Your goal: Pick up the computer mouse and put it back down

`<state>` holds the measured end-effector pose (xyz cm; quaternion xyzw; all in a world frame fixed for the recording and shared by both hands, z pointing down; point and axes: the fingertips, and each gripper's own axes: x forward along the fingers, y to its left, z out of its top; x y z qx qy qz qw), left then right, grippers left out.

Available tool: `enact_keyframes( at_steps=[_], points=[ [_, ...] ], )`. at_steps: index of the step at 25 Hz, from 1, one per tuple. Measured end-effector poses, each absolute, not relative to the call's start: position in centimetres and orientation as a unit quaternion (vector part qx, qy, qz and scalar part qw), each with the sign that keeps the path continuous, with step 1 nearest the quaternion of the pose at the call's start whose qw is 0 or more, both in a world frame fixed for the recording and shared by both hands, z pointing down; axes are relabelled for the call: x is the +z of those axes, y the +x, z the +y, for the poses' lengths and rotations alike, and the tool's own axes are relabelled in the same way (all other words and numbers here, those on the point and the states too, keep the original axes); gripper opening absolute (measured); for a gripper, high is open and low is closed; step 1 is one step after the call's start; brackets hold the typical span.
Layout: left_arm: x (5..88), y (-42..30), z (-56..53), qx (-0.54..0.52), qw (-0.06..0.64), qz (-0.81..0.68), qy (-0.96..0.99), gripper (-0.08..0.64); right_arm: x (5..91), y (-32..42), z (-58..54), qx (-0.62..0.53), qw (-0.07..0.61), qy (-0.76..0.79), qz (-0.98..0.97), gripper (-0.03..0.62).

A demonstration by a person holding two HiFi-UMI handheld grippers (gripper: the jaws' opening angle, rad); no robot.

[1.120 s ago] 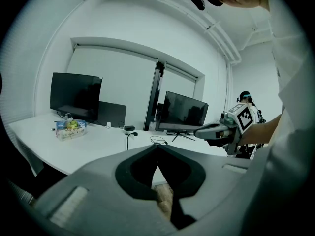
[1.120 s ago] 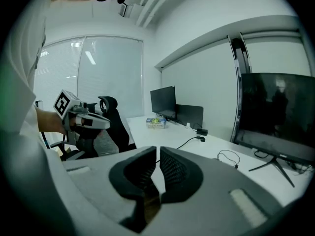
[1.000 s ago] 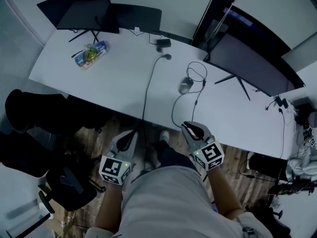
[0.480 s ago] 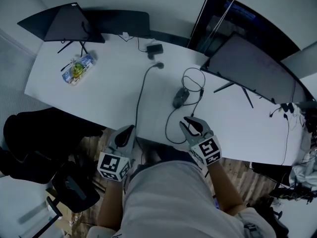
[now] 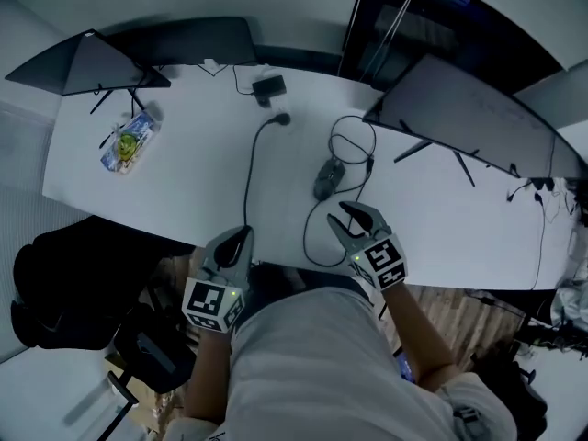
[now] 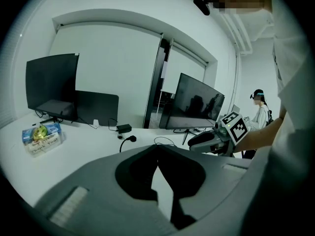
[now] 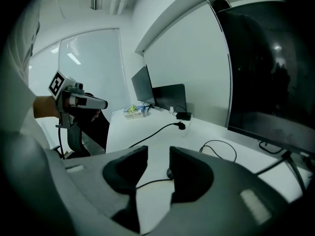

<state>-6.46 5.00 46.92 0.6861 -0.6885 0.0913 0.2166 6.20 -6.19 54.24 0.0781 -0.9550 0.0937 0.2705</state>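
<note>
Both hands have come forward over the near edge of the table (image 5: 184, 191) since a second ago, and the right tongs (image 5: 338, 213) have just been opening. Their two jaws now stand partly apart with nothing between them. In the right gripper view the right tongs (image 7: 156, 154) frame a small dark lump a little way ahead - the computer mouse (image 7: 169, 172). The left tongs (image 5: 241, 233) hang back at the table edge, off to the left of the right tongs. In the left gripper view the tips of the left tongs (image 6: 157, 149) meet, so they are closed and hold nothing.

From the head view, the computer mouse (image 5: 326, 178) lies flat on the table just ahead of the right tongs, near but not touching. Its long side runs away from the tongs and leans a bit to the right. Its cord (image 5: 354, 141) leaves the far end and curls into a loop beyond, so I think the nose points away from the person.

It is likely light, with a hard, smooth, rounded shell - so it could slip. The best hold looks to be across its two long sides, near the middle. The cord may tug a little when it is lifted.
</note>
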Motion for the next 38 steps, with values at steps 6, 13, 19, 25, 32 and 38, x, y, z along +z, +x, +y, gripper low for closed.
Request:
enact_keyframes(
  at_steps=[6,13,19,25,32,38],
  points=[
    [47.9,-8.1,3.5,0.101,0.227,-0.656,0.713,0.009,56.0,5.5,-7.3,0.124,0.284,0.132,-0.941,0.192],
    [48.8,-11.2,1.9,0.119,0.238,-0.604,0.751,0.009,58.7,4.8,-8.8,0.174,0.29,0.223,-0.914,0.232],
    [49.5,-13.1,0.7,0.138,0.249,-0.563,0.776,0.009,61.6,4.7,-9.9,0.217,0.296,0.296,-0.882,0.264],
    [50.5,-14.4,0.0,0.151,0.257,-0.528,0.795,0.009,64.0,4.2,-11.4,0.243,0.289,0.363,-0.851,0.305],
    [51.5,-16.0,-0.7,0.167,0.264,-0.499,0.808,0.008,67.0,3.0,-12.6,0.266,0.29,0.417,-0.819,0.328],
    [52.2,-17.5,-0.7,0.177,0.27,-0.482,0.814,0.009,69.1,2.9,-13.9,0.257,0.295,0.472,-0.79,0.336]
  ],
)
